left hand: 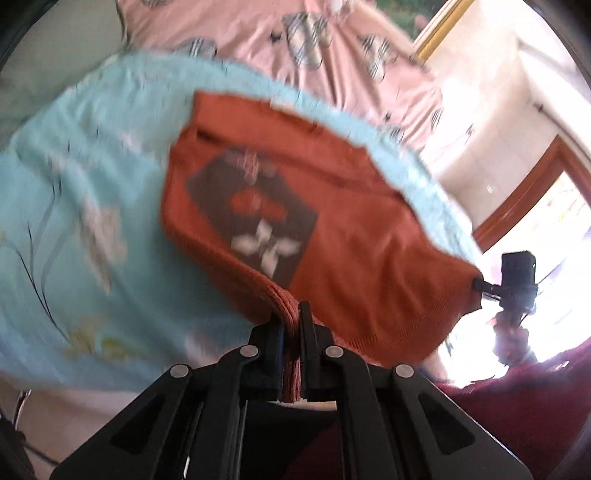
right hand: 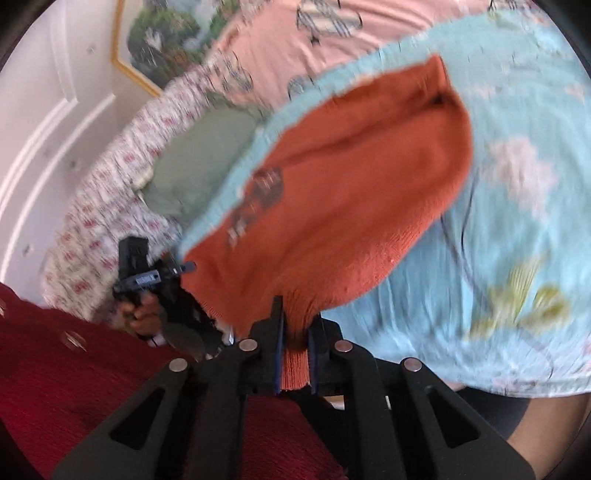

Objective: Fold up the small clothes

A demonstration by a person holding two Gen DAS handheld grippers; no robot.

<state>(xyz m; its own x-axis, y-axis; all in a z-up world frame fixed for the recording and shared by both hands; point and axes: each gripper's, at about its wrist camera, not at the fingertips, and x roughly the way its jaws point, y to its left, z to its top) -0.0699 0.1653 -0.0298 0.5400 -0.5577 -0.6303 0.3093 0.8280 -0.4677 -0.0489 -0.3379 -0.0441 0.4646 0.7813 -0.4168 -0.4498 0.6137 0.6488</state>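
Note:
A small orange knit garment (left hand: 347, 236) with a dark grey patch bearing a white flower lies on a light blue floral cloth (left hand: 92, 206). My left gripper (left hand: 291, 317) is shut on one near corner of its ribbed hem. My right gripper (right hand: 295, 317) is shut on the other hem corner of the same garment (right hand: 351, 192). The right gripper also shows in the left wrist view (left hand: 480, 284), pinching the garment's right corner. The left gripper shows in the right wrist view (right hand: 188, 266) at the garment's left corner. Both views are motion-blurred.
The blue cloth (right hand: 517, 206) lies over a pink patterned bedsheet (left hand: 295, 40). A green pillow (right hand: 199, 158) and a red-and-white patterned quilt (right hand: 110, 206) lie at the bed's far side. The person's dark red clothing (right hand: 74, 387) is close below. A framed picture (right hand: 162, 33) hangs on the wall.

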